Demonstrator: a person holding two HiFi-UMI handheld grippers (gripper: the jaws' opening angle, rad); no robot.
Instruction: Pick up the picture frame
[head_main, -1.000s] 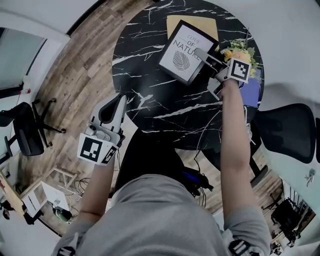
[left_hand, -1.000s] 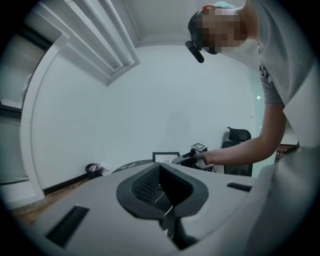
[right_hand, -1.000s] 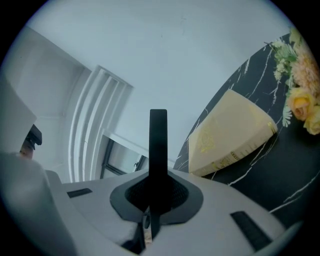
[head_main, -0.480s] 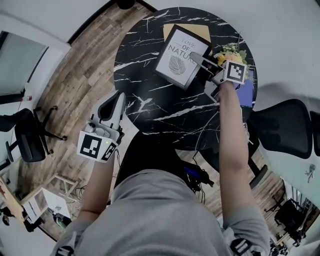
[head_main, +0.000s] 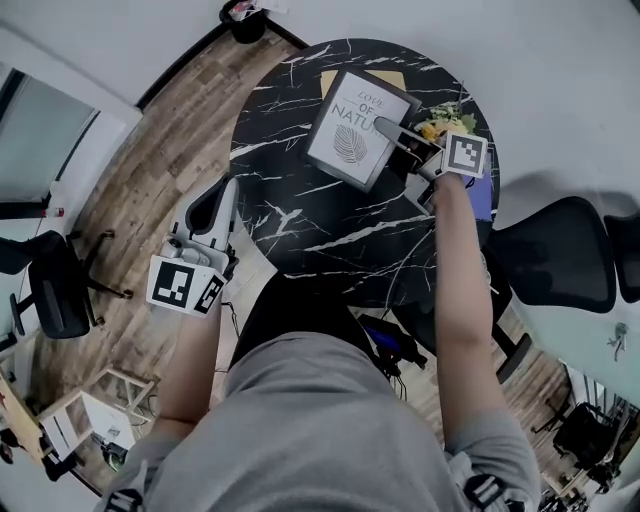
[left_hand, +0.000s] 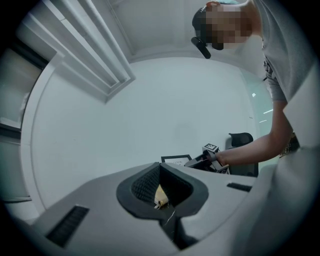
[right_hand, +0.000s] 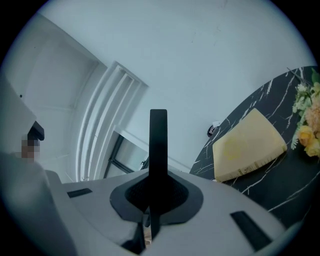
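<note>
Two grippers show in the head view, each in one of the person's hands. The right gripper (head_main: 388, 130) reaches over the far right part of the round, black, white-veined surface (head_main: 300, 215), and its jaws pinch the right edge of the picture frame (head_main: 355, 125). In the right gripper view the frame (right_hand: 158, 145) stands edge-on as a dark upright bar clamped in the jaws' hollow. The frame has a dark border around a white print with a leaf and the words "LOVE OF NATURE". It sits tilted over the far side of the surface and covers part of a tan pad (head_main: 393, 79) lying at the far edge. Whether the frame's lower edge touches the surface cannot be told. A bunch of flowers (head_main: 440, 122) stands near the far right edge, just beside the right gripper. The left gripper (head_main: 225, 190) is off the surface's left edge, over the wooden floor (head_main: 150, 170). Its jaws (left_hand: 161, 192) are pressed together with nothing held. A dark office chair (head_main: 560, 260) stands beyond the right edge.
</note>
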